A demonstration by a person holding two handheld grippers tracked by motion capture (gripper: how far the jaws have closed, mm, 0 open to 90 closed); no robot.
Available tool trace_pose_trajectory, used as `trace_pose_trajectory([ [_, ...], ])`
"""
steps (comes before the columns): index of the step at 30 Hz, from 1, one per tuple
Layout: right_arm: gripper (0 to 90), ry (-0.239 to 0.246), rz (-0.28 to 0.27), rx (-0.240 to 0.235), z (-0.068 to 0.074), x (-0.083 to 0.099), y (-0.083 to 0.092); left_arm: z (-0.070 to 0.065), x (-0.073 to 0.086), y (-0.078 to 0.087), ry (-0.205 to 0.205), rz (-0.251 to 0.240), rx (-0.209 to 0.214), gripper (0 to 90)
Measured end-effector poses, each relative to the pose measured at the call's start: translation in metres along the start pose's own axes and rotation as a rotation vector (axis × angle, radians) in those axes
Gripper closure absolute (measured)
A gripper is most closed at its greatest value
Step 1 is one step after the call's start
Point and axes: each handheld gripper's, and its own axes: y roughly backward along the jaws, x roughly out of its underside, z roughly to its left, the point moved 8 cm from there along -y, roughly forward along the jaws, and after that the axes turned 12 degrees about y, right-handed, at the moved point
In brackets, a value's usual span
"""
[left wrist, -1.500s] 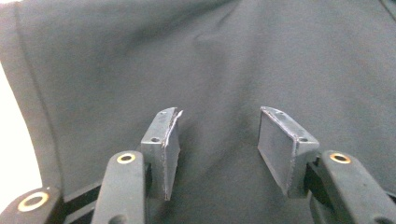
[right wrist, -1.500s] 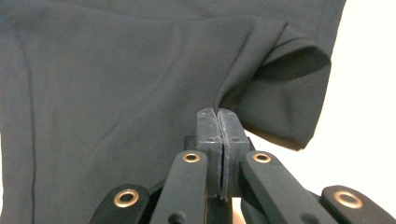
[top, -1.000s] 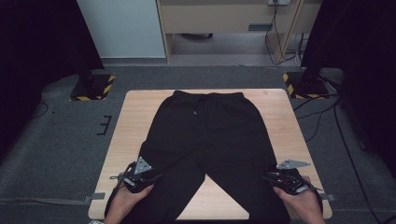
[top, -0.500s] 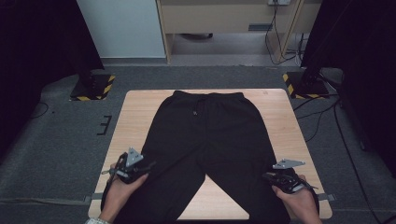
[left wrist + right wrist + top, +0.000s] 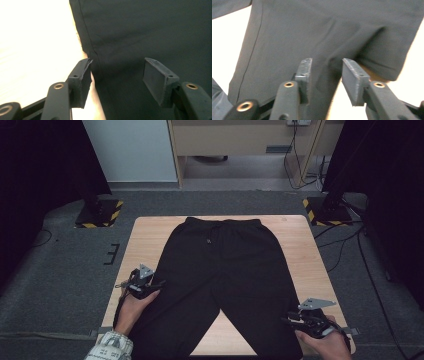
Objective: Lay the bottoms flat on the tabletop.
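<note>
High view showed our black trousers (image 5: 227, 285) flat on the wooden table (image 5: 300, 255), grey carpet and hazard-striped stands around. Our left hand-held gripper (image 5: 156, 285) had just been opening, astride a leg's seam; our right hand-held gripper (image 5: 287, 321) stood parted, just reopened over a hem.

From my seat the high view is evenly lit from above; the table (image 5: 150, 240) is bright while curtains at 9 and 3 o'clock sink into black. In the left gripper view, wood at 9 o'clock blows out white. The trousers (image 5: 324, 30) look soft and grainy in the right gripper view, its pads blurred.
</note>
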Motion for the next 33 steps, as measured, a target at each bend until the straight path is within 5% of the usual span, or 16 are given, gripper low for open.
trace_pose_trajectory([
  [4,59.8,-0.015,-0.031,0.052,-0.015,-0.002,0.012,0.002,0.015,0.029,-0.046,0.005,-0.025,41.0],
  [10,75.3,-0.034,-0.012,0.084,-0.025,0.006,0.01,0.006,0.051,0.056,-0.005,0.022,-0.014,41.2],
  [15,54.2,-0.054,-0.057,0.057,-0.016,-0.005,-0.001,-0.015,0.054,0.075,-0.013,0.009,0.031,41.5],
  [17,55.4,-0.047,-0.034,0.051,-0.015,-0.007,-0.011,-0.03,0.058,0.078,-0.046,0.017,0.055,41.5],
  [20,84.4,-0.012,-0.004,0.039,-0.011,-0.009,-0.022,-0.048,0.062,0.071,-0.097,0.035,0.078,41.6],
  [25,88.8,0.004,0.073,0.006,0.01,0.0,-0.016,-0.058,0.063,0.059,-0.111,0.062,0.111,40.5],
  [28,80.2,0.03,0.092,-0.015,0.023,0.007,-0.005,-0.063,0.061,0.053,-0.126,0.06,0.115,39.4],
  [32,51.7,0.029,-0.034,0.033,0.018,-0.01,0.021,-0.069,0.061,0.046,-0.122,0.071,0.127,37.4],
  [33,51.7,0.029,-0.034,0.033,0.018,-0.01,0.021,-0.069,0.061,0.046,-0.122,0.071,0.127,37.6],
])
